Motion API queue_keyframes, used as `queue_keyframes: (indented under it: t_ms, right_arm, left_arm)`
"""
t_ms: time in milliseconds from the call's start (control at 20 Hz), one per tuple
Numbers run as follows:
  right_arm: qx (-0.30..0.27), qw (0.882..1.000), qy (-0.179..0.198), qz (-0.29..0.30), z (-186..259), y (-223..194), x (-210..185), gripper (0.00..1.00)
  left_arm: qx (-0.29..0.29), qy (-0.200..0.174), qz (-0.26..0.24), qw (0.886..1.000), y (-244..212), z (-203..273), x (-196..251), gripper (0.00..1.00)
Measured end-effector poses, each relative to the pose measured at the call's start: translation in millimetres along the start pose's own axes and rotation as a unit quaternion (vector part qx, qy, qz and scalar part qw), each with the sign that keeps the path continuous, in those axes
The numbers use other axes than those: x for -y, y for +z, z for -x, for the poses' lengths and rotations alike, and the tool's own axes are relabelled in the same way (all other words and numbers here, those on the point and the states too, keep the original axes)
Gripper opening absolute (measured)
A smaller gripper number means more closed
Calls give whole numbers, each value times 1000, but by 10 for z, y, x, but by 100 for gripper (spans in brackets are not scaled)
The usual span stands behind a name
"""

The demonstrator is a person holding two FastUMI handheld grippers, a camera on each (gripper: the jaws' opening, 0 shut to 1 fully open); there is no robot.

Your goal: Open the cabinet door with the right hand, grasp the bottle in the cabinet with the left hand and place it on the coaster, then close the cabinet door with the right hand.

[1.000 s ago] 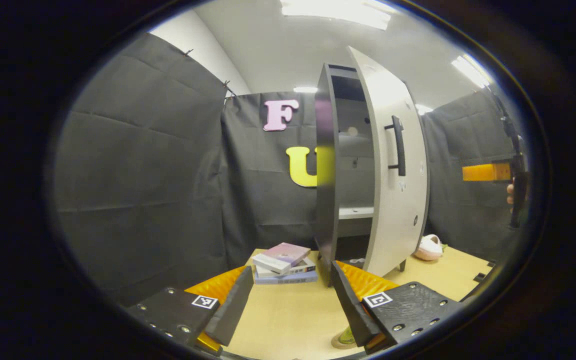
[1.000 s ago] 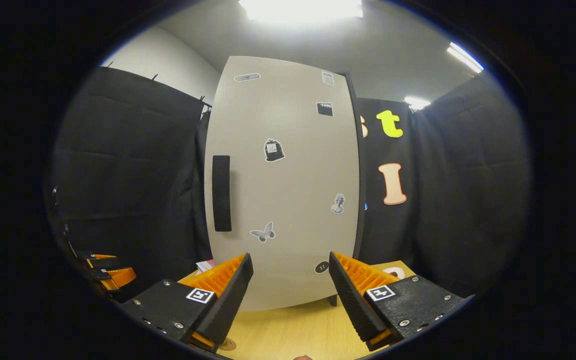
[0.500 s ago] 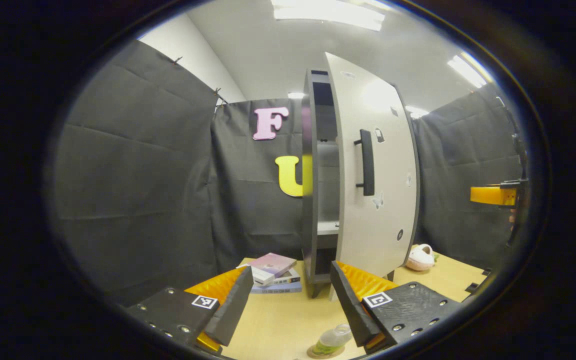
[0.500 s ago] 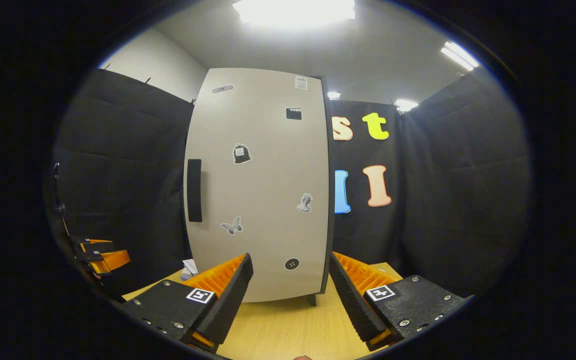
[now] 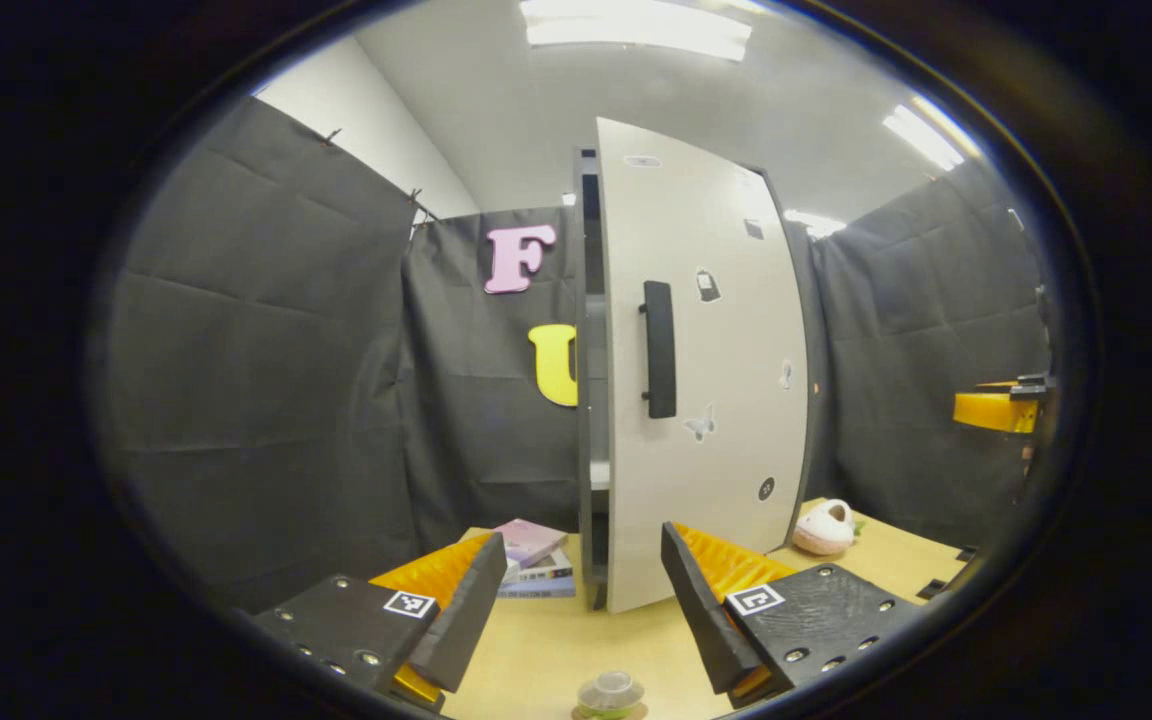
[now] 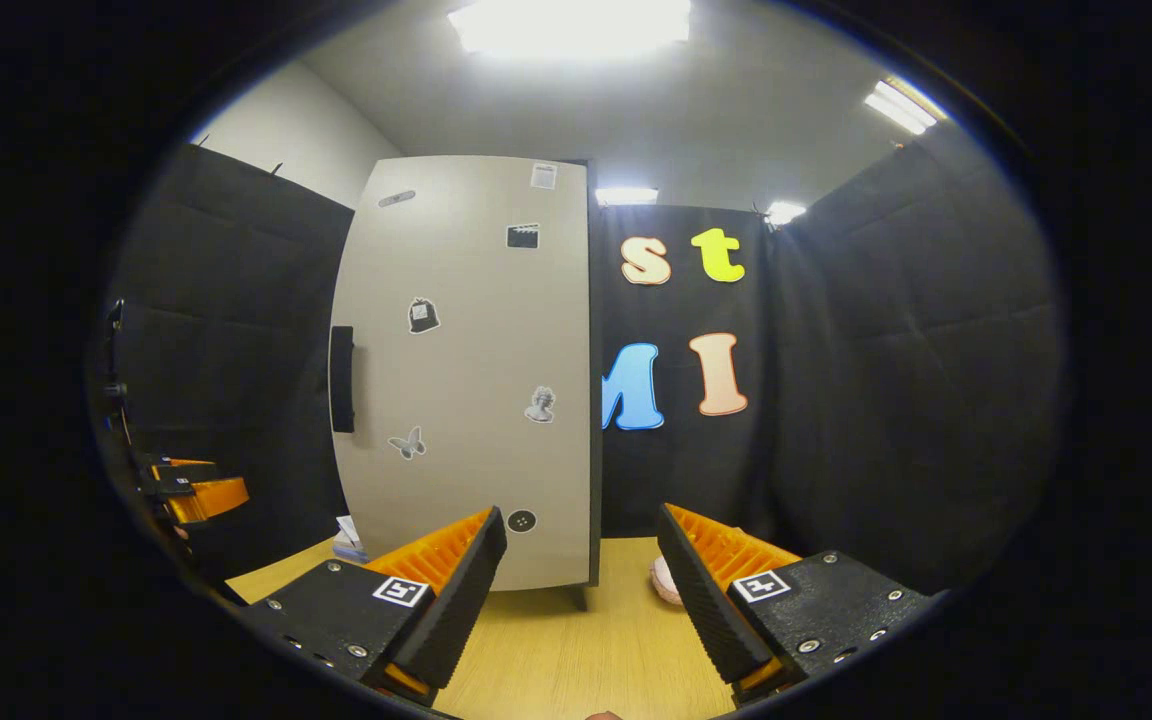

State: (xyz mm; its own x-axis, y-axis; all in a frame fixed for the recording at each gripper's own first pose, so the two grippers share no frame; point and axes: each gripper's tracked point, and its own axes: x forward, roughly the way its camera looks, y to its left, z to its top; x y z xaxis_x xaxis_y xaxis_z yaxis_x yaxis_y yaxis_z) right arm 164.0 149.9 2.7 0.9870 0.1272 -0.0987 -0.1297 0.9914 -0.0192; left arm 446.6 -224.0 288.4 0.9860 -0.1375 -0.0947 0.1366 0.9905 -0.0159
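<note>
Cabinet door (image 5: pixel 701 370) nearly closed, a thin dark gap left at its handle edge; both claws empty.

The left claw (image 5: pixel 581 610) and right claw (image 6: pixel 581 590) are spread wide, gripping nothing, over bare wooden desk (image 6: pixel 556 660). The bottle (image 5: pixel 609 692), seen cap-first, stands on the round coaster (image 5: pixel 581 713) between the left claw's fingers. The smooth pale door carries a black bar handle (image 5: pixel 659 349) and small stickers, too small to read. Stacked books (image 5: pixel 536 560) and a pink plush slipper (image 5: pixel 824 527) flank the cabinet.
</note>
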Motion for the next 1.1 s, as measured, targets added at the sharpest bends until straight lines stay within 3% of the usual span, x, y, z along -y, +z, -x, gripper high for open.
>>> queue_keyframes:
  t_ms: [50, 150, 200, 350, 400, 450, 500, 1100]
  right_arm:
    - [1, 1000, -3, -2, 15, -5, 50, 91]
    - [0, 1000, -8, -5, 29, -27, 136, 94]
    - [0, 1000, -10, -6, 27, -36, 168, 94]
    - [0, 1000, -13, -7, 30, -50, 233, 94]
    - [2, 1000, -14, -7, 23, -47, 250, 94]
    - [3, 1000, -14, -6, 24, -36, 253, 94]
    - [4, 1000, -14, -6, 9, -36, 255, 91]
    - [6, 1000, -9, -5, -91, -42, 205, 94]
  left_arm:
    - [0, 0, 0, 1000, 4, -14, 34, 89]
    - [1, 2, -1, 1000, 17, -25, 85, 93]
    - [1, 3, -2, 1000, 21, -12, 100, 89]
    - [1, 5, -5, 1000, 43, -13, 132, 93]
    - [1, 7, -7, 1000, 45, -8, 124, 89]
    - [5, 11, -9, 1000, 66, -3, 106, 93]
    - [8, 13, -11, 1000, 78, 1, 98, 93]
    - [9, 19, -17, 1000, 110, -8, 71, 89]
